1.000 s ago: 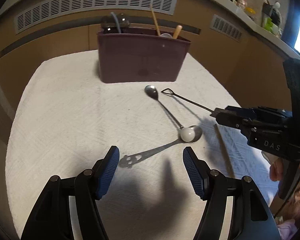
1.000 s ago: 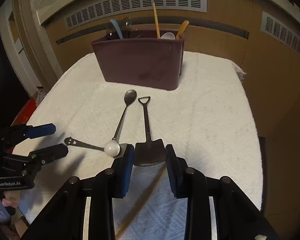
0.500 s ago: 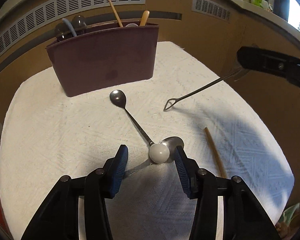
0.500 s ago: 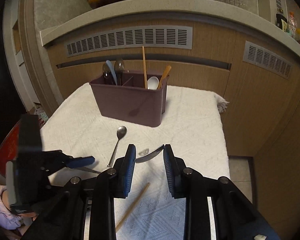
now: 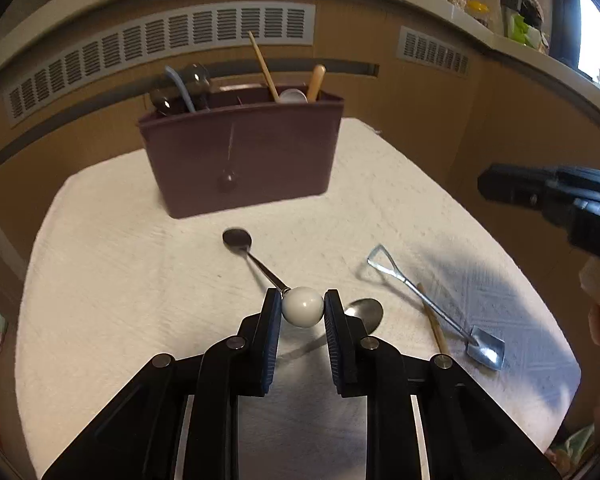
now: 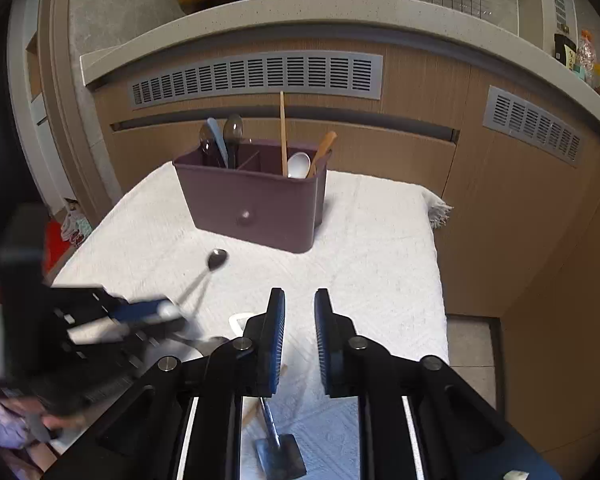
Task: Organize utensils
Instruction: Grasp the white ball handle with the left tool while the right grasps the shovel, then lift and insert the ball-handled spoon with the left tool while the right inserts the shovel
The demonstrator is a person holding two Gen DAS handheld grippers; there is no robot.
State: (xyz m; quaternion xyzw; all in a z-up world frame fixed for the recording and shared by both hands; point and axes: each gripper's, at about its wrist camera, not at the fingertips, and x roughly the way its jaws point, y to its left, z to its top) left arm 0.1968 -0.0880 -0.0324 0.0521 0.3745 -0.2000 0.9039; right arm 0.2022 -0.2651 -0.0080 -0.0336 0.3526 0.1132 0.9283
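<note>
Shovel spoon (image 5: pixel 485 347) dropped onto white cloth (image 5: pixel 120 280) | left gripper (image 5: pixel 302 312) fingers closing on ball-handled spoon (image 5: pixel 302 306) | right gripper (image 6: pixel 299 320) closing, empty

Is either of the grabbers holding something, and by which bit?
The left gripper, jaws closing, pinches the ball-handled spoon by its white ball end. The right gripper, also closing, holds nothing.

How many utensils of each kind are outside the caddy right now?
Spoons: 3 (ball spoon, plain spoon, shovel spoon)
Chopsticks: 1 (chopstick)
Total: 4
</note>
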